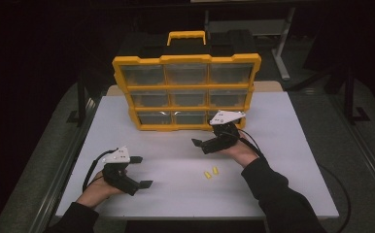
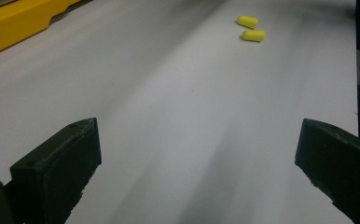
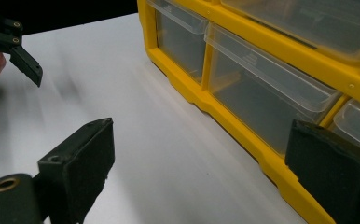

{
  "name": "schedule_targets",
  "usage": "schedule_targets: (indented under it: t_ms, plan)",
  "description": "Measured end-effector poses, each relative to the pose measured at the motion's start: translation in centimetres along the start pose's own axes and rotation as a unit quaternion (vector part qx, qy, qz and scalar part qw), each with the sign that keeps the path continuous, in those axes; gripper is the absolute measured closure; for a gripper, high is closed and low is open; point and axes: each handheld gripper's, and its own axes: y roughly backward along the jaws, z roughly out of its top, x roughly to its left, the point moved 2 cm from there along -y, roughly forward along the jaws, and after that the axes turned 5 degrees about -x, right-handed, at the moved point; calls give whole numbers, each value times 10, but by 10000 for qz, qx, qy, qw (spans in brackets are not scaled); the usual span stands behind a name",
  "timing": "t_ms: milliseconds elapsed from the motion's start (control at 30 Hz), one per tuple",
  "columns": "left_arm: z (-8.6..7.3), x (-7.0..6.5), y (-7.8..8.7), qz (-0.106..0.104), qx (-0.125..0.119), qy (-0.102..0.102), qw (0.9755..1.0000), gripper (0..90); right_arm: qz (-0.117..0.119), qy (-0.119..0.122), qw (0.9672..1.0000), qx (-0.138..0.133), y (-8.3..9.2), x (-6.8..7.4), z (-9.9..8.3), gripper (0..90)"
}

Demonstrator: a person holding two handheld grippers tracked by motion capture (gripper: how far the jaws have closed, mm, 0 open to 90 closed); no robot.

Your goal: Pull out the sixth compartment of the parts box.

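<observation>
Yellow earplugs (image 1: 211, 172), two, lie on the white desk (image 1: 273, 145) between my hand-held grippers. Left hand-held gripper (image 1: 141, 171) released, empty; right hand-held gripper (image 1: 200, 143) released beside the drawer organiser (image 1: 185, 92).

Dim, dark surroundings; lit from above onto the white table (image 1: 273, 194). Soft shadows under both hands. Streaky motion blur across the tabletop in both gripper views; near jaws slightly soft, grainy.
</observation>
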Motion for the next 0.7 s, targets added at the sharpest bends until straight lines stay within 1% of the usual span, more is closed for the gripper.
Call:
schedule_targets:
  t_ms: [333,700]
  plan:
    - [0,-1,0,6,-1,-20,10000,0,-140,301,9994,8,1,2,0,78]
    - [0,-1,0,10,6,-57,10000,0,-279,642,9975,-12,2,5,1,78]
